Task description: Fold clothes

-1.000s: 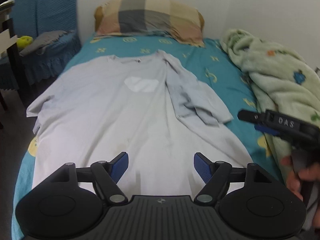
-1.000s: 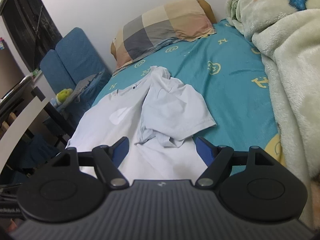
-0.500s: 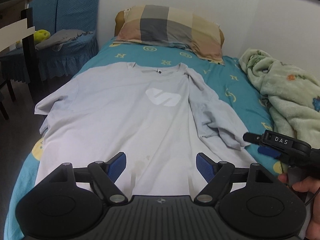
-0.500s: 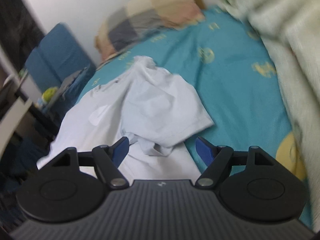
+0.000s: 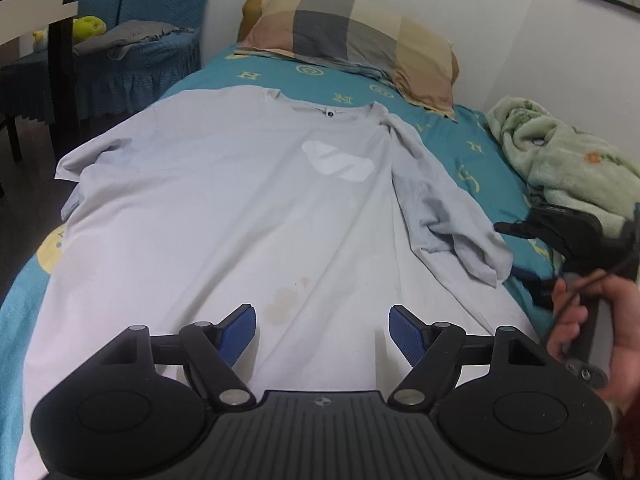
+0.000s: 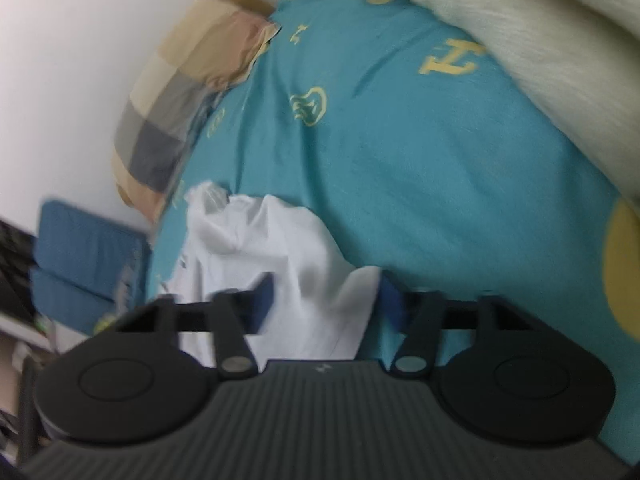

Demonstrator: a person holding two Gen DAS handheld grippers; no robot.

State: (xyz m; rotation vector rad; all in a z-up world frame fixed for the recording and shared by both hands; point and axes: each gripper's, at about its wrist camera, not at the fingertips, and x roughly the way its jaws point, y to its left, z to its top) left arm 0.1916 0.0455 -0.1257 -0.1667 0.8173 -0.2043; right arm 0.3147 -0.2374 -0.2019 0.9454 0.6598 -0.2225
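Grippers first: your left gripper (image 5: pixel 322 330) hangs spread wide over the shirt's hem, and your right gripper (image 6: pixel 324 304) is spread too, with the bunched sleeve (image 6: pixel 280 248) between its fingers. The grey T-shirt (image 5: pixel 224 208) lies flat, face up, on the teal bed sheet (image 6: pixel 420 160), collar toward the checked pillow (image 5: pixel 352 36).

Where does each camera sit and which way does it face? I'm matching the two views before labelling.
Left wrist: behind the open left gripper, facing up the bed over the grey T-shirt to the checked pillow; a hand holding the right gripper shows.
Right wrist: behind the open right gripper, low and tilted, facing the crumpled sleeve and teal sheet; blurred.
Both share T-shirt, pillow, sheet and green blanket.
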